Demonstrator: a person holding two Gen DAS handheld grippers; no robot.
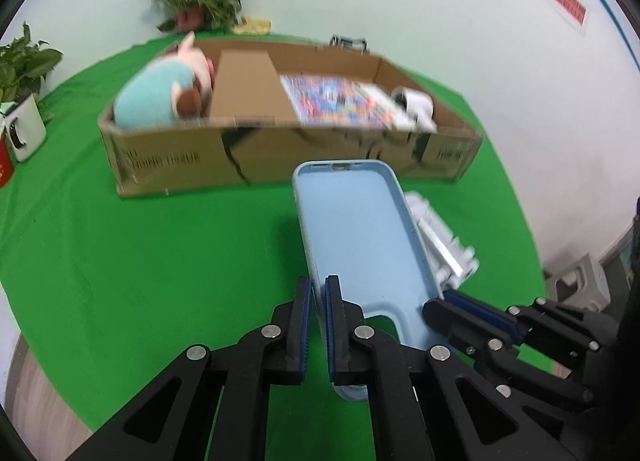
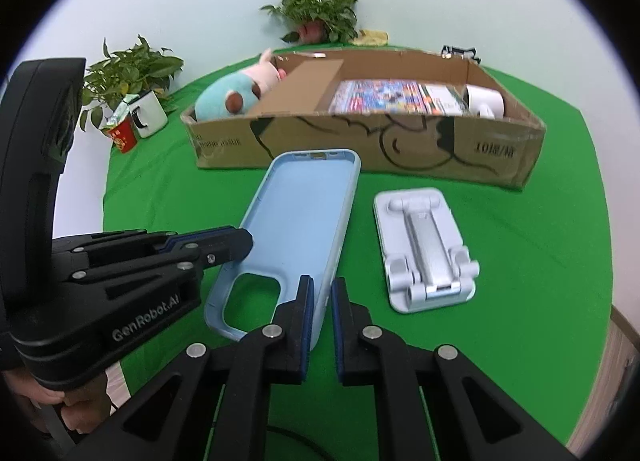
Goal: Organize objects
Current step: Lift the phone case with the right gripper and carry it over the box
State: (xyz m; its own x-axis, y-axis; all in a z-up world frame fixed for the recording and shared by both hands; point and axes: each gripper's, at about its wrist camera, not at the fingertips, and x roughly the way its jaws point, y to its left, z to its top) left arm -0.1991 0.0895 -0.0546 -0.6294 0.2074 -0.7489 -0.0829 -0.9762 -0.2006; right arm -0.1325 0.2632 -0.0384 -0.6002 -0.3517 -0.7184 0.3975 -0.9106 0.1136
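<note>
At the centre of both frames, my left claw (image 1: 318, 325) and right claw (image 2: 322, 325) each pinch one long edge of a pale blue phone case (image 2: 296, 233), jaws nearly closed on its rim, holding it above the green cloth (image 2: 540, 229). Right of it lies a white phone stand (image 2: 426, 249). Behind, across the upper frame, sits a cardboard box (image 2: 360, 141).

Phone case (image 2: 296, 229) between my claws, left claw (image 2: 244, 243) on its left edge, right claw (image 2: 322, 301) on its right edge. Phone stand (image 2: 426, 249) on counter (image 2: 540, 241) right of case. Cardboard box (image 2: 368, 141) behind both: plush toy (image 2: 236, 93) in left end, booklet (image 2: 384, 97) middle, roll (image 2: 486, 101) right end. Plants (image 2: 316, 15) behind box.
</note>
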